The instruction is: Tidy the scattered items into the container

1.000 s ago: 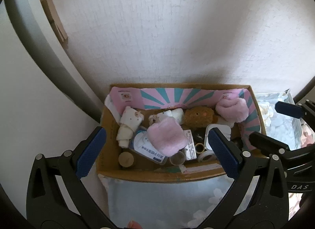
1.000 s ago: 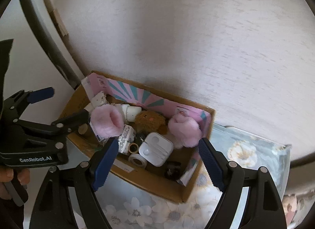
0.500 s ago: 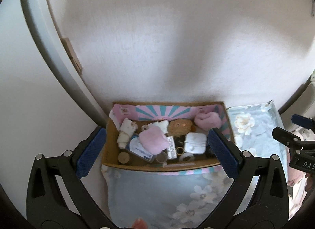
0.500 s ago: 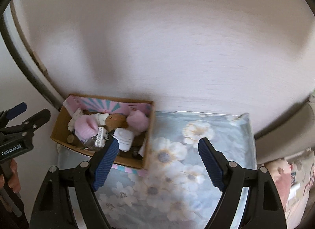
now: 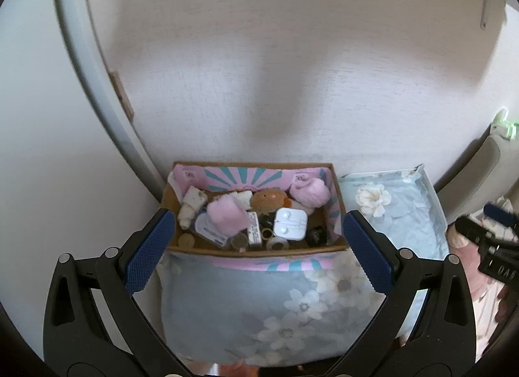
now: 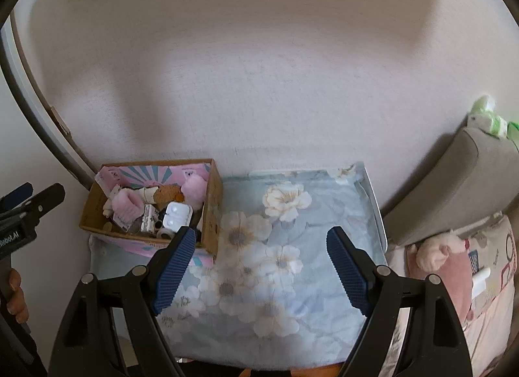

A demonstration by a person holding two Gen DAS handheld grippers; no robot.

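We are holding the left gripper (image 5: 256,252) wide open and empty, its fingers framing the cardboard box (image 5: 259,249) just ahead; the box is sitting packed with pink plush (image 5: 227,216), a white case (image 5: 289,224) and small bits; our right gripper (image 6: 259,266) is hovering wide open, empty, over the floral cloth (image 6: 292,247), the box ahead to its left.

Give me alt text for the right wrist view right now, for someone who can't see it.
The open, empty right gripper hovers over a floral-clothed table with nothing loose on it. At left a cardboard box against the wall holds the tidied items; the left gripper shows at the frame edge.
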